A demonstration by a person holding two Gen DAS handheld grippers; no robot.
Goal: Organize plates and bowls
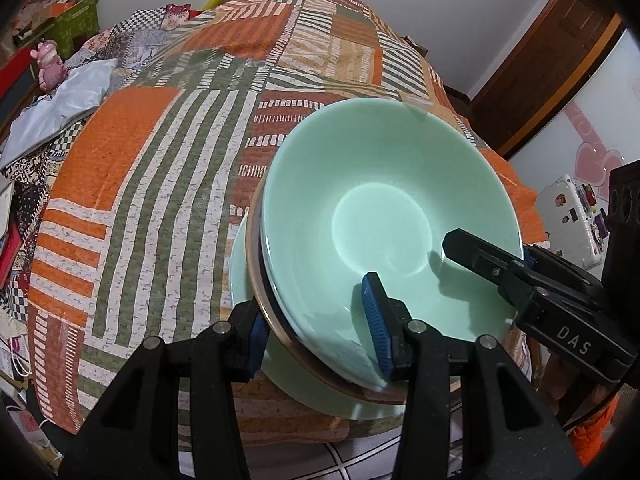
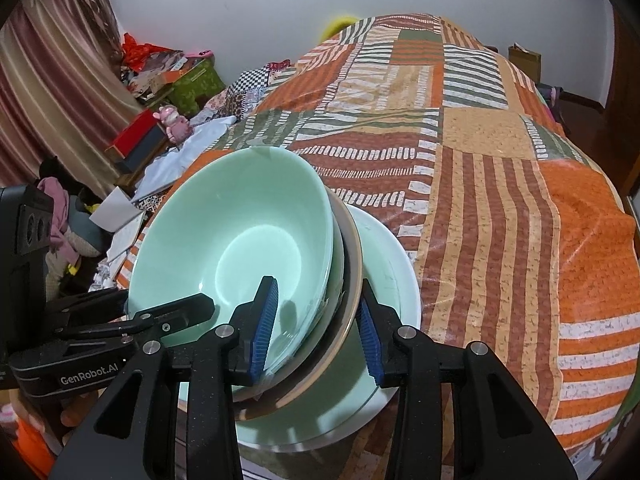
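Note:
A pale green bowl [image 1: 384, 208] sits nested in a brown-rimmed bowl [image 1: 256, 276], and both stand on a pale green plate [image 1: 242, 276] on the patterned bedspread [image 1: 160, 140]. My left gripper [image 1: 316, 330] straddles the near-left rims of the nested bowls, one blue pad inside the green bowl, one outside. My right gripper [image 2: 316, 332] straddles the opposite rims the same way over the green bowl [image 2: 240, 220] and the plate [image 2: 392, 264]. The right gripper also shows in the left wrist view [image 1: 480, 264]. Whether the pads press the rims is unclear.
The stack stands near the front edge of the bed. Clutter lies to the left: a pink figurine [image 1: 50, 64], a green box [image 1: 76, 20], white cloth [image 1: 64, 96]. A wooden door [image 1: 552, 68] and a white case [image 1: 572, 216] are on the right.

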